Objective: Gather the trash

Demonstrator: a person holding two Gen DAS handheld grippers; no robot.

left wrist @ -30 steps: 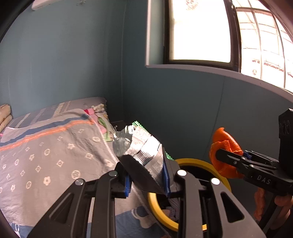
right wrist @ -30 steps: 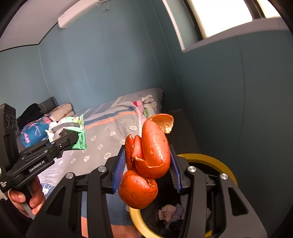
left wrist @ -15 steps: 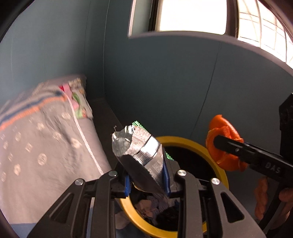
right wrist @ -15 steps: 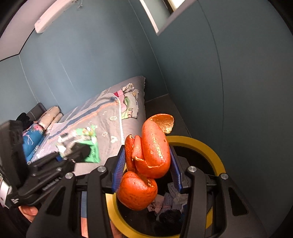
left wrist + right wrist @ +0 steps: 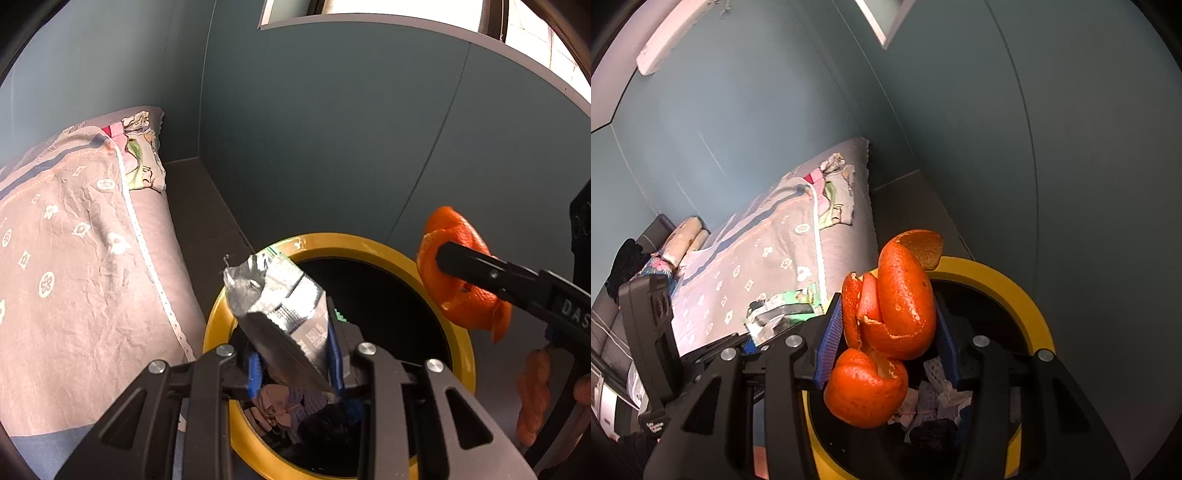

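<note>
My left gripper (image 5: 293,360) is shut on a crumpled silver and green snack wrapper (image 5: 284,310), held above the near-left rim of a yellow-rimmed trash bin (image 5: 373,251). My right gripper (image 5: 886,339) is shut on curled orange peel (image 5: 897,314), held over the same bin (image 5: 1023,299). The peel (image 5: 461,273) and the right gripper's fingers (image 5: 491,273) also show at the right of the left wrist view. The wrapper (image 5: 783,306) shows left of the peel in the right wrist view. The bin holds crumpled tissues (image 5: 942,395).
A bed with a grey patterned cover (image 5: 74,258) lies close to the bin's left side. Blue-green walls (image 5: 332,147) stand right behind the bin, with a narrow dark floor strip (image 5: 199,206) between bed and wall. Pillows (image 5: 683,240) lie at the bed's far end.
Both grippers have tilted down and moved forward over the bin. The bin's opening and the trash inside now fill more of both views. Both still hold their items.
</note>
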